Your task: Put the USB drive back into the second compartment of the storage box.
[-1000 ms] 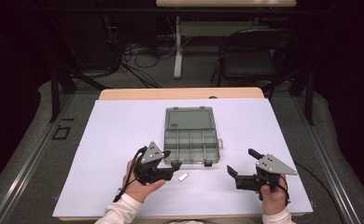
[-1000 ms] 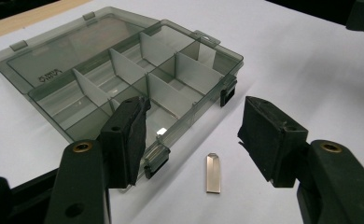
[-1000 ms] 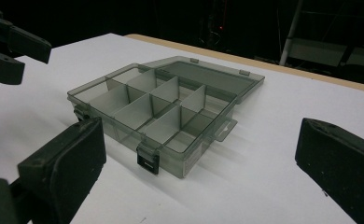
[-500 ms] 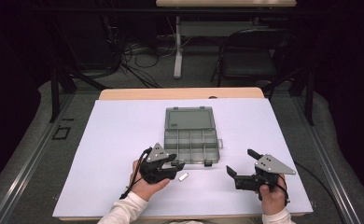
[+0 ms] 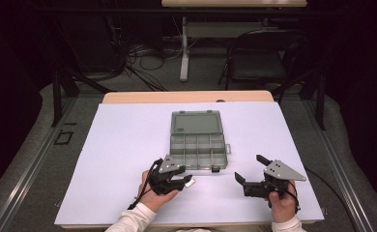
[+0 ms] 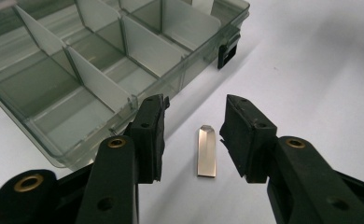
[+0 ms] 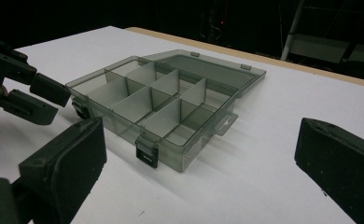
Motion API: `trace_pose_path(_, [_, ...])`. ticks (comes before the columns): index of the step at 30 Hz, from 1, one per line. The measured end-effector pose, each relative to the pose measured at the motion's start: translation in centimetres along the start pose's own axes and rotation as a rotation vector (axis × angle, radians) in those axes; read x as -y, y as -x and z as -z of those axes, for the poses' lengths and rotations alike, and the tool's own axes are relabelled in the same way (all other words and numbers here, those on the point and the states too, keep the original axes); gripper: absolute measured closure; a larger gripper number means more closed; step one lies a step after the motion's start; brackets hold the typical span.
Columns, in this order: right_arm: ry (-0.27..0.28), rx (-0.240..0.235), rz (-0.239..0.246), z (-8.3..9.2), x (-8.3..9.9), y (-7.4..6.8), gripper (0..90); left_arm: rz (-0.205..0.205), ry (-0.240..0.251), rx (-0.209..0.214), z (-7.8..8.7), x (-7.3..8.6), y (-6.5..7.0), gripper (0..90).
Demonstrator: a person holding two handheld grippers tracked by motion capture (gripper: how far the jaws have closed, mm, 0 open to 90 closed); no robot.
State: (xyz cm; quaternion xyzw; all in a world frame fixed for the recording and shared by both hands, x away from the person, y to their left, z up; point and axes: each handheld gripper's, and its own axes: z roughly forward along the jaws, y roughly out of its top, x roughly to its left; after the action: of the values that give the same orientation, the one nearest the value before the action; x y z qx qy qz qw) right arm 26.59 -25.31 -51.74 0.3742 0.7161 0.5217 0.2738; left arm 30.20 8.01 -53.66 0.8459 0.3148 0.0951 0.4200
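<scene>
A small flat metal piece (image 6: 207,151) lies on the white table (image 5: 119,145), right in the gap between the two jaws of the left gripper (image 6: 193,135). The jaws are apart, one on each side of the piece, and they do not touch it. One end of the piece is pointed, and that end faces away from the gripper. Just past the left jaw is a clear plastic box (image 6: 77,70) with its lid open and little walls inside that make many rooms. The box has a black latch (image 6: 228,50) on its front edge. The right gripper (image 5: 252,178) sits well off to the side, with its jaws wide apart and nothing between them. In the right gripper view, the box (image 7: 166,107) lies ahead, between its two jaws but farther away.
</scene>
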Motion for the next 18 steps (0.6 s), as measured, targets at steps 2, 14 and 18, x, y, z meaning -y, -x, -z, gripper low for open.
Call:
trace_pose_path(2, [0.000, 0.001, -0.001, 0.0, 0.0, 0.0, 1.9, -0.006, -0.009, -0.002, -0.3, 0.2, 0.1, 60.5])
trace_pose_path(14, [-0.002, 0.001, -0.003, 0.0, 0.1, 0.1, 2.5, -0.007, -0.056, 0.000, -1.3, 0.6, 0.4, 64.2])
trace_pose_path(18, [-0.003, 0.000, -0.002, 0.0, 0.1, 0.1, 2.8, -0.008, -0.067, 0.004, -1.5, 0.7, 0.4, 65.6])
